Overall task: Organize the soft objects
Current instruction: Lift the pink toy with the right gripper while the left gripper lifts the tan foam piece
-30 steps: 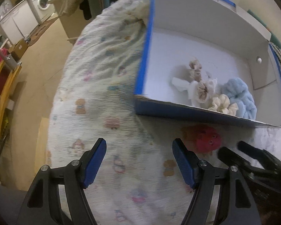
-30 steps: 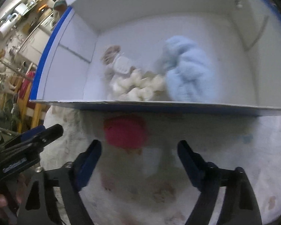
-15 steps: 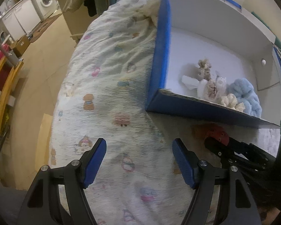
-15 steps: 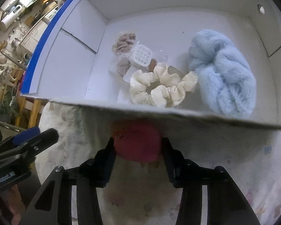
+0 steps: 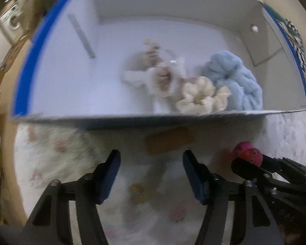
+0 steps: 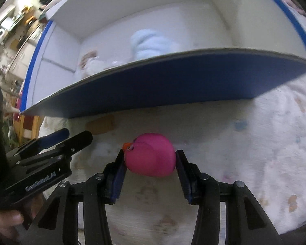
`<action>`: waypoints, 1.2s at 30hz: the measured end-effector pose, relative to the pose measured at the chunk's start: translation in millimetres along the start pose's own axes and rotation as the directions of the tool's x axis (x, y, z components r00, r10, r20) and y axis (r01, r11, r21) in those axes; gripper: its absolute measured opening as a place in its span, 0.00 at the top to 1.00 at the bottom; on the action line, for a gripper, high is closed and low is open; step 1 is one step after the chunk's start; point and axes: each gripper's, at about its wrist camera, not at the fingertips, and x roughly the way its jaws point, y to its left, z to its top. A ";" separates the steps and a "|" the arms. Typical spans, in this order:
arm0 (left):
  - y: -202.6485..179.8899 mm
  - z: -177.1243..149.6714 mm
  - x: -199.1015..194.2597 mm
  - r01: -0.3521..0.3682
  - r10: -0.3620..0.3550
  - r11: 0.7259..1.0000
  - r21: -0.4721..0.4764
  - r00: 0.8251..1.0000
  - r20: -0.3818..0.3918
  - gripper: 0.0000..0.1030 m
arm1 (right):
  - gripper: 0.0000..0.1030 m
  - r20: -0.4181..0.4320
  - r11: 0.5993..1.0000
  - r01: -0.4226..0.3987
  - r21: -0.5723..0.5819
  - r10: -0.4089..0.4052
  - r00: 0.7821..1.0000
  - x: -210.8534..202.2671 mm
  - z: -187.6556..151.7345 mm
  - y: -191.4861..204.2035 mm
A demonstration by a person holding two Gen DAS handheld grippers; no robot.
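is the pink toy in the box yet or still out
Out. The pink plush toy sits clamped in the right gripper, over the bedsheet, short of the box wall.

1. The box (image 5: 57, 67) is sitting on the blanket (image 5: 57, 153), at its far side.
2. In the box, the fluffy bundle (image 5: 236, 81) is lying right, the scrunchie (image 5: 202, 98) just left of it, the small doll (image 5: 159, 77) further left.
3. The plush ball (image 6: 151, 157) is sitting near the box's front wall, outside it, between the right gripper's (image 6: 150, 163) fingers.
4. The left gripper (image 5: 151, 173) is hanging left of the ball.
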 end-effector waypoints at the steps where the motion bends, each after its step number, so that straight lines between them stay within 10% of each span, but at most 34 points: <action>1: -4.8 2.0 2.9 0.010 -0.010 1.000 0.015 1.000 0.000 0.44 | 0.52 0.006 1.000 0.003 0.011 -0.003 1.000 -2.6 -0.9 -6.2; 10: -20.7 12.7 35.8 0.065 -0.061 0.995 0.078 0.997 -0.052 0.68 | 0.52 0.021 0.997 -0.016 0.071 0.015 1.000 -10.9 3.8 -34.3; 12: -19.2 14.7 37.8 0.048 -0.045 0.995 0.084 0.998 -0.035 0.96 | 0.52 0.037 0.997 -0.029 0.073 0.026 0.999 -19.5 4.1 -38.5; 19: -21.0 15.7 26.1 0.147 -0.145 0.982 0.117 0.989 -0.020 0.96 | 0.52 0.054 0.997 -0.049 0.063 0.046 0.997 -26.2 9.0 -33.4; 36: -10.8 -27.0 -45.2 0.134 -0.142 0.984 0.120 0.988 0.059 0.96 | 0.52 0.071 0.998 -0.066 -0.012 0.066 0.995 -49.4 -7.5 4.6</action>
